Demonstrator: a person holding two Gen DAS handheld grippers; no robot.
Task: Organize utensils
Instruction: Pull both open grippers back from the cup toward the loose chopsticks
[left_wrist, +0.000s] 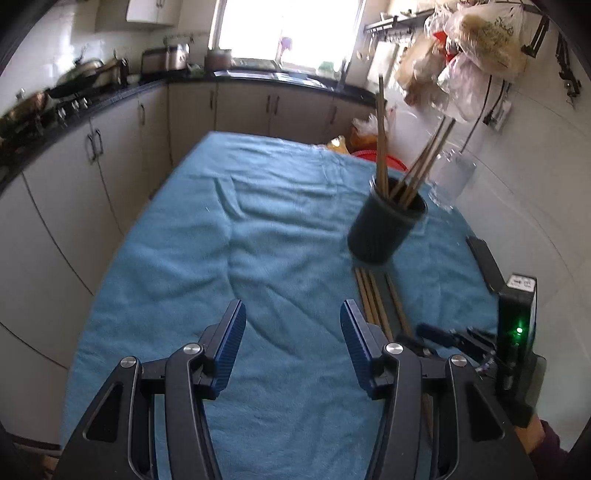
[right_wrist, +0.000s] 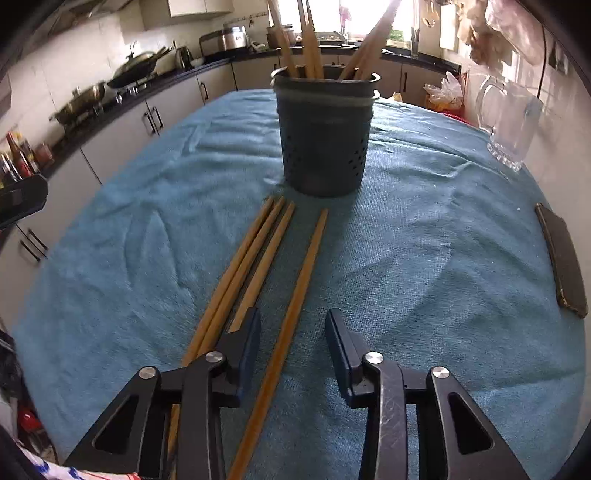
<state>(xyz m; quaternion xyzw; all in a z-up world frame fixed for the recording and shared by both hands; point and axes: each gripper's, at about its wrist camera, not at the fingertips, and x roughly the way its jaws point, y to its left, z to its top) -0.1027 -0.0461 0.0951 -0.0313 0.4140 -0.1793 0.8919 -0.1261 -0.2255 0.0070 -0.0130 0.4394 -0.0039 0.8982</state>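
A dark perforated utensil holder (right_wrist: 324, 136) stands on the blue cloth with several wooden chopsticks upright in it; it also shows in the left wrist view (left_wrist: 386, 226). Several loose chopsticks (right_wrist: 258, 266) lie flat in front of it, also seen in the left wrist view (left_wrist: 373, 299). My right gripper (right_wrist: 293, 332) is open and low over the cloth, its fingers either side of a single chopstick (right_wrist: 299, 288). My left gripper (left_wrist: 293, 328) is open and empty above bare cloth, left of the chopsticks. The right gripper (left_wrist: 436, 332) shows at the lower right of the left wrist view.
A glass mug (right_wrist: 511, 122) stands at the back right near the wall. A dark flat phone-like object (right_wrist: 561, 258) lies at the table's right edge. Kitchen counters with pots (right_wrist: 133, 70) run along the left and back. Plastic bags (left_wrist: 476, 55) hang on the right wall.
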